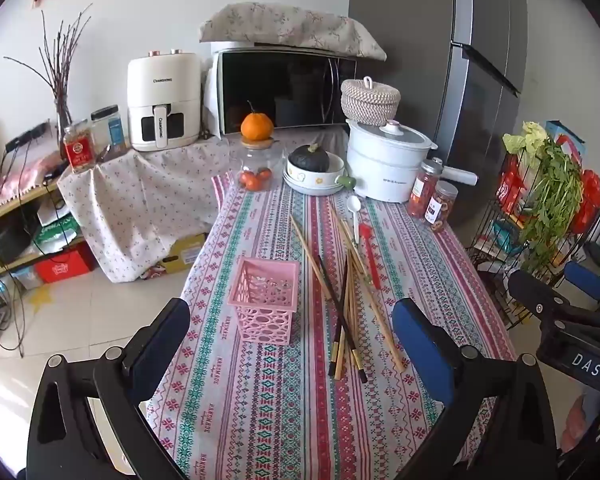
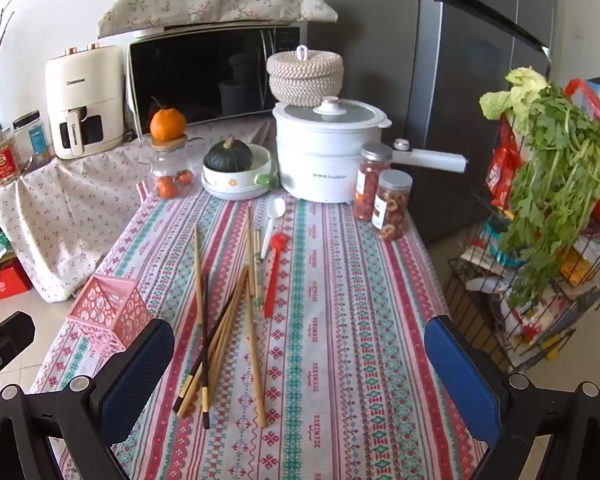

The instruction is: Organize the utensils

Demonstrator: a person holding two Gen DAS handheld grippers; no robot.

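Left gripper (image 1: 290, 344): jaws spread wide, nothing between them, hovering above the near end of the counter (image 1: 260, 420), angled down. Right gripper (image 2: 300, 364): same, jaws wide and empty, just to the right of the left one. No utensil touched; the task looks to be at its opening step, the approach before a first pick. Directly ahead of the jaws lies a loose heap of chopsticks (image 2: 220, 320), crossed and overlapping, handle ends toward the camera. Count is uncertain in the tangle: roughly eight to ten, mostly pale wood, at least two dark. Beyond them, one white spoon (image 2: 272, 220) and one red spoon (image 2: 274, 276), side by side, apart from the heap's near end. One pink basket (image 1: 266, 300) stands upright to the left of the chopsticks, near the counter's left edge, and appears empty. Next move likely calls for lowering one gripper over a single stick or outlying pair, closing across the shaft, then carrying it to the basket. Crossed sticks may drag neighbours.
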